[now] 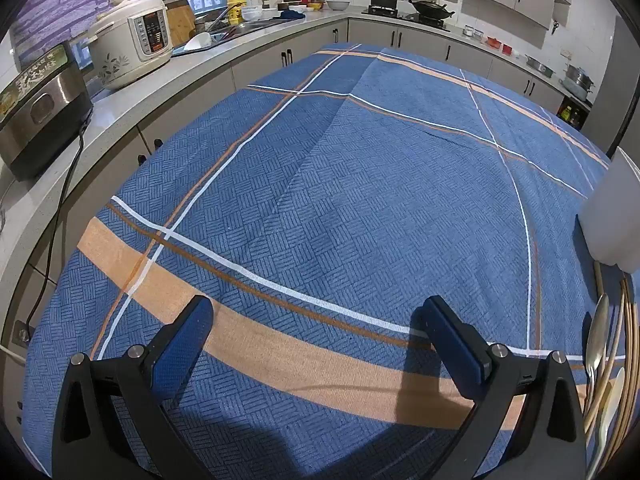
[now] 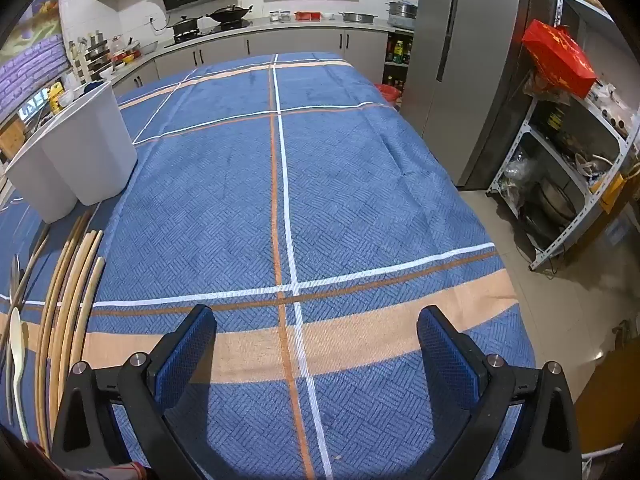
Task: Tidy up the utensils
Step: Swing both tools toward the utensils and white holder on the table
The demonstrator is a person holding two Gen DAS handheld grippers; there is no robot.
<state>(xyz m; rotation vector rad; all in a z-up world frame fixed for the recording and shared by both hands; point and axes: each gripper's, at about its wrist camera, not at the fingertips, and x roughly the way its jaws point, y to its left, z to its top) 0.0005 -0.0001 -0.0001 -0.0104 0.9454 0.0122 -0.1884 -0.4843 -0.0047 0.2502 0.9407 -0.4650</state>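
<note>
Several wooden chopsticks (image 2: 74,292) lie side by side on the blue plaid tablecloth at the left edge of the right wrist view, with a white spoon (image 2: 17,356) and a metal utensil (image 2: 15,276) beside them. A white holder (image 2: 76,152) with rounded compartments stands just beyond them. In the left wrist view the same chopsticks (image 1: 628,344), a metal spoon (image 1: 598,332), a white spoon (image 1: 614,404) and the white holder (image 1: 616,216) sit at the far right. My left gripper (image 1: 316,312) is open above bare cloth. My right gripper (image 2: 316,320) is open too, nothing between its fingers.
The tablecloth (image 2: 320,184) covers a long table with edges at left (image 1: 80,240) and right (image 2: 500,240). A counter with a rice cooker (image 1: 128,40) and a metal appliance (image 1: 40,116) runs along the left. A fridge (image 2: 460,60) and a shelf rack (image 2: 568,176) stand at the right.
</note>
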